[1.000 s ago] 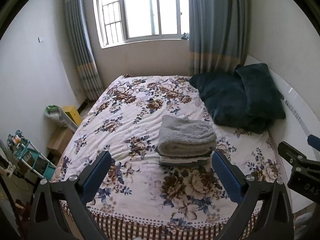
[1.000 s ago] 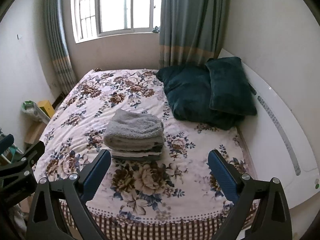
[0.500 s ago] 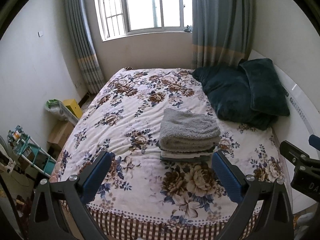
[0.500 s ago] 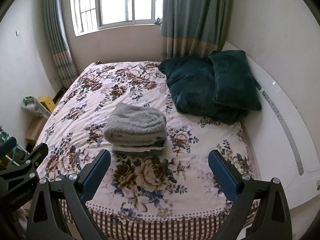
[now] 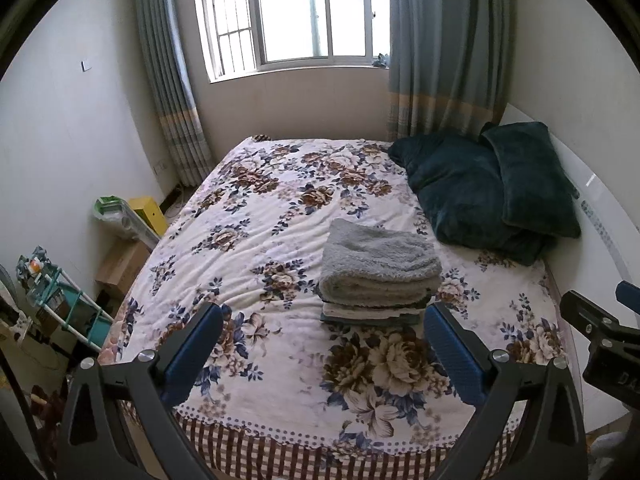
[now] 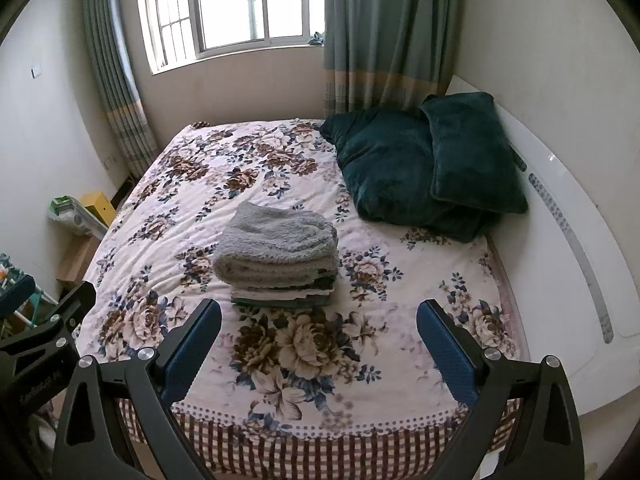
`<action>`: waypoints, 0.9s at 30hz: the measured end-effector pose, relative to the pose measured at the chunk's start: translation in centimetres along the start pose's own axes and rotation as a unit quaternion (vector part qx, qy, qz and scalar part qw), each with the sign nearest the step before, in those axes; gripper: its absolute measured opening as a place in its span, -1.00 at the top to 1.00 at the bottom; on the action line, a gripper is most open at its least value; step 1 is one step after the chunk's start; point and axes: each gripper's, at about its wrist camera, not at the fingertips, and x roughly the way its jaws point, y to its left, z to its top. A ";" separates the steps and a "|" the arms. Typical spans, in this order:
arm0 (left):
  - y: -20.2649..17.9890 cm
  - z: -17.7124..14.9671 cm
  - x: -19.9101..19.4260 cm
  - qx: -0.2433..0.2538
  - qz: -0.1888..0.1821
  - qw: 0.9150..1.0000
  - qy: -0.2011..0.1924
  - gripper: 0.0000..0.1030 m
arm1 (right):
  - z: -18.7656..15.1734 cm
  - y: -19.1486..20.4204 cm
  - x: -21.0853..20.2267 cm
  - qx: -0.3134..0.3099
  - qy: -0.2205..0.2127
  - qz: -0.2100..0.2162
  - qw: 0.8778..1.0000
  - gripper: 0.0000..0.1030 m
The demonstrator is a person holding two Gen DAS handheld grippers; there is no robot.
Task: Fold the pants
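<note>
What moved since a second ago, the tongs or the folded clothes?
The tongs. Both cameras tilted down a little and pulled back slightly, so the bed shows lower in view. Nothing was taken or let go. Left tongs and right tongs stayed wide open and empty; the folded stack and dark pillows stayed put.

Bed [image 5: 256, 240] bare all around folded stack [image 5: 378, 276], open on its near, left and far sides. Dark pillows [image 5: 480, 188] block right-far of stack; headboard [image 6: 568, 240] beyond them.
</note>
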 end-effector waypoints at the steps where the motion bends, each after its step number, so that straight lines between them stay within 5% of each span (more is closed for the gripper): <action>1: 0.0 0.0 0.0 -0.001 0.000 1.000 0.000 -1.00 | 0.1 0.0 -0.1 -0.001 0.000 -0.002 1.000 -0.94; 27: 0.1 0.6 -0.3 -0.003 0.003 1.000 -0.001 -0.99 | -1.1 0.9 0.2 0.002 0.003 0.002 1.000 -0.95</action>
